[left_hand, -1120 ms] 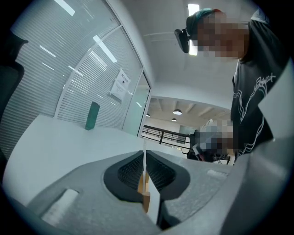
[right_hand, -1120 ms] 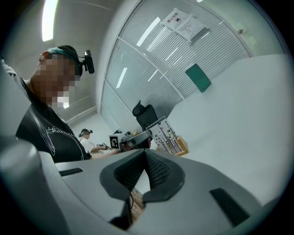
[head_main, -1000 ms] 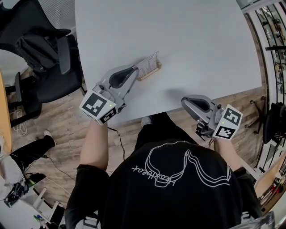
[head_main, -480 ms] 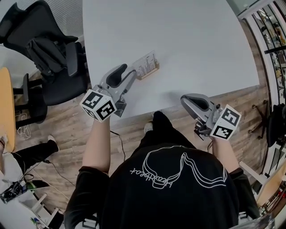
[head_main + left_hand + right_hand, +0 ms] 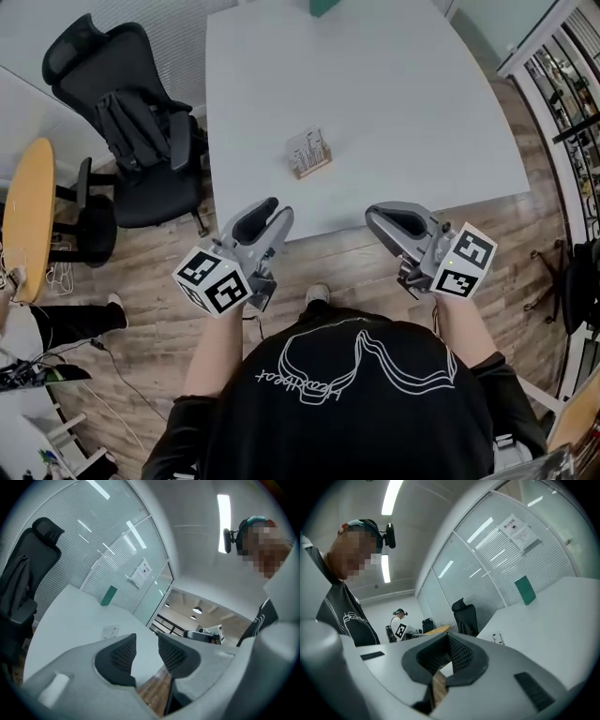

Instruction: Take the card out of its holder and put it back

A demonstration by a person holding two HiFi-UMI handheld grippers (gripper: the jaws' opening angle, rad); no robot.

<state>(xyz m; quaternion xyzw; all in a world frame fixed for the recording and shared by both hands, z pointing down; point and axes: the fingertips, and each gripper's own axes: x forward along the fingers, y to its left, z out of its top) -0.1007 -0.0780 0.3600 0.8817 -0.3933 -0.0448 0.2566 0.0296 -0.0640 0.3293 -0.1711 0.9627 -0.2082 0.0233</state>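
Note:
The card point(image 5: 306, 145) stands upright in its small wooden holder point(image 5: 313, 168) near the front of the white table point(image 5: 394, 103). My left gripper point(image 5: 277, 214) hangs off the table's front edge, well short of the holder. Its jaws stand apart with nothing between them and are closing a little. In the left gripper view the holder point(image 5: 110, 631) is small and far beyond the left gripper point(image 5: 146, 651). My right gripper point(image 5: 373, 217) is shut and empty, also short of the front edge. In the right gripper view the holder point(image 5: 498, 638) lies far past the shut right gripper point(image 5: 449, 656).
A green object point(image 5: 325, 7) stands at the table's far edge. A black office chair point(image 5: 131, 122) is at the table's left, with a round wooden table point(image 5: 26, 216) further left. A person's leg point(image 5: 66, 319) lies on the wood floor at lower left.
My left gripper has let go of the card, opened, and drawn back off the table toward my body. The card stays in the holder. The right gripper has stayed shut near the edge.

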